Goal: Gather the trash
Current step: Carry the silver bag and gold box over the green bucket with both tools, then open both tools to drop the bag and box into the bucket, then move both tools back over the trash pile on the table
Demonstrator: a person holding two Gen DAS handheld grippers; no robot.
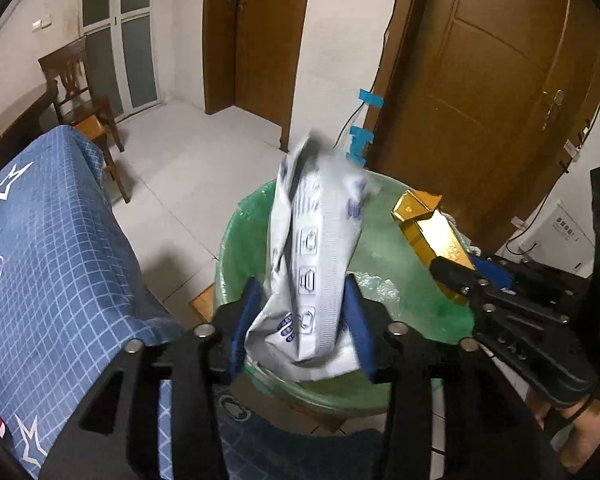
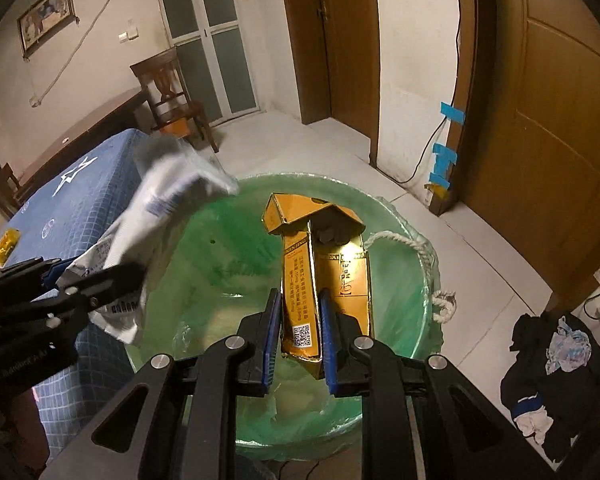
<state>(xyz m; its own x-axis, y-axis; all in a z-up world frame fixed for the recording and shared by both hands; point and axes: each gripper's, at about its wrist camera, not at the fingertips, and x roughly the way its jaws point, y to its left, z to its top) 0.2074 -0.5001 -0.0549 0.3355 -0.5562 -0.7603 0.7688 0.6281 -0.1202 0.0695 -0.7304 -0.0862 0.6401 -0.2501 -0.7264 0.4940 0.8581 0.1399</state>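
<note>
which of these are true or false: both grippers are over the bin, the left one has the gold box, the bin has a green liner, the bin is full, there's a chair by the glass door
1. Both grippers are over the bin. True: the left gripper and right gripper both reach over its opening.
2. The left gripper has the gold box. False: the white wrapper sits between its fingers; the box is in the right gripper.
3. The bin has a green liner. True.
4. The bin is full. False: it looks nearly empty inside.
5. A chair stands by the glass door. True.
</note>
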